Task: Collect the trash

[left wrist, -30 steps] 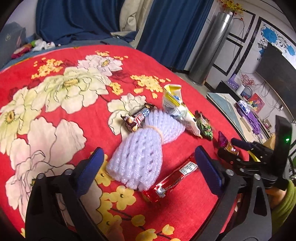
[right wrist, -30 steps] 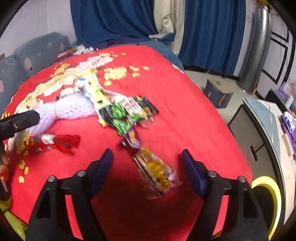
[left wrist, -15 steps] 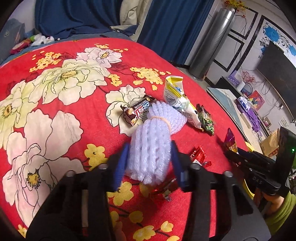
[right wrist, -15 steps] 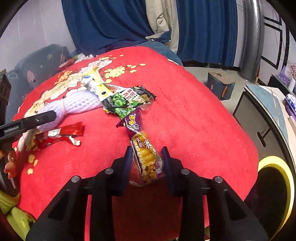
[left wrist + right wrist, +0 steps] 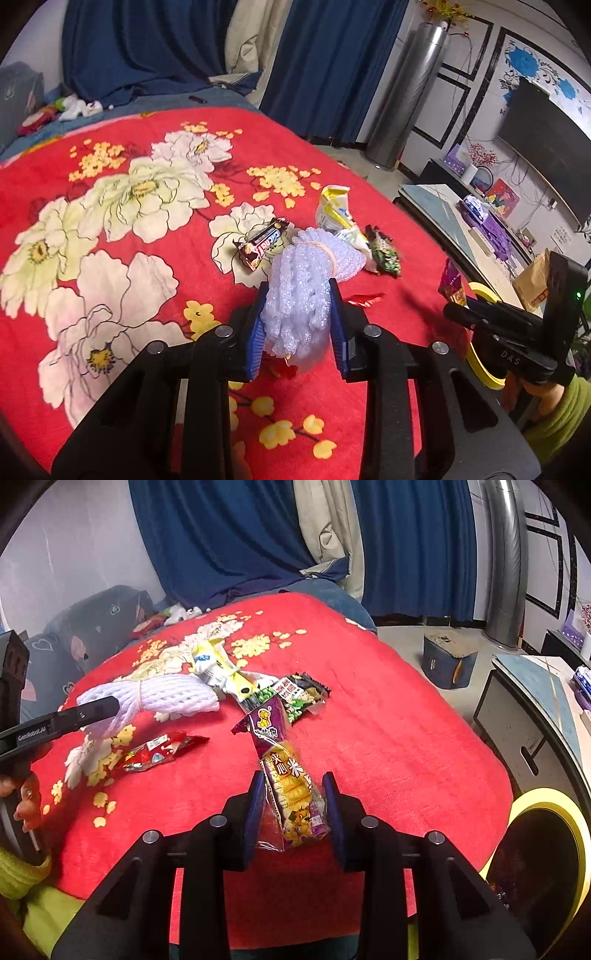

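On the red floral blanket (image 5: 122, 229): trash scattered near the 3 o'clock edge. Left gripper (image 5: 298, 325) fingers pinching the white foam net (image 5: 303, 291) at its near end; far end of net resting beside the chocolate bar (image 5: 263, 244) at 10 o'clock and the yellow-white bag (image 5: 334, 210) at 12 o'clock. Right gripper (image 5: 293, 810) fingers clamped on the purple snack wrapper (image 5: 288, 775), wrapper tip pointing toward 12 o'clock at the green packet (image 5: 299, 698). Red wrapper (image 5: 162, 747) lying flat at 10 o'clock from right gripper, apart from both. Yellow-rimmed bin (image 5: 546, 853) at 3 o'clock, off the blanket edge.
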Demonstrator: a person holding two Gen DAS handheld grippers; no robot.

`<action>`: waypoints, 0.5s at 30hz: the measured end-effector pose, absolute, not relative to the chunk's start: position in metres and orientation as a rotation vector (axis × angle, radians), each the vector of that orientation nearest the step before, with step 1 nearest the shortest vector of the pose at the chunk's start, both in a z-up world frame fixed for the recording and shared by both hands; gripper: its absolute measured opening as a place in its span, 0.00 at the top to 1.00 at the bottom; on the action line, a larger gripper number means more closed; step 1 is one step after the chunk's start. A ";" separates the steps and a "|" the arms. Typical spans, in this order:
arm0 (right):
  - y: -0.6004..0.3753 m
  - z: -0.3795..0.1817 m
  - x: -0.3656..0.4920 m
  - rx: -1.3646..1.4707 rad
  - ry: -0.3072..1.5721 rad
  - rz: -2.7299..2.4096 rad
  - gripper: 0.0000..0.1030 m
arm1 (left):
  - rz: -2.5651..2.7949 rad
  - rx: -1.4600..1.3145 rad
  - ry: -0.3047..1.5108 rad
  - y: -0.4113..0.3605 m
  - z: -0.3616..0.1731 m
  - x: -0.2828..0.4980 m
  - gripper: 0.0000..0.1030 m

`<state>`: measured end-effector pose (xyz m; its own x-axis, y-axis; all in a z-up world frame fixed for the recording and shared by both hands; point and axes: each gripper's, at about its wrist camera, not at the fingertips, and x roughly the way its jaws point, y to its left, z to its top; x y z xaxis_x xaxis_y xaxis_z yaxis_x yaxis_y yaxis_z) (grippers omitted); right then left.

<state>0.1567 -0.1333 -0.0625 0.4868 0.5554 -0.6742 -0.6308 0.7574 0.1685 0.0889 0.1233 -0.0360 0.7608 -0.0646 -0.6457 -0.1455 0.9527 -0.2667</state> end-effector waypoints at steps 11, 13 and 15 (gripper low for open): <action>-0.145 -0.039 0.148 -0.080 0.733 0.737 0.70 | 0.013 -0.257 0.613 0.105 0.001 0.065 0.78; -0.147 -0.036 0.146 -0.075 0.724 0.737 0.70 | 0.001 -0.249 0.596 0.100 0.008 0.063 0.78; -0.150 -0.030 0.145 -0.068 0.715 0.737 0.70 | -0.011 -0.241 0.579 0.094 0.014 0.062 0.78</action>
<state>0.1452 -0.1503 -0.0301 0.5176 0.5916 -0.6181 -0.6358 0.7494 0.1848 0.0616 0.0943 0.0136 0.8375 -0.0778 -0.5409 -0.0573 0.9718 -0.2286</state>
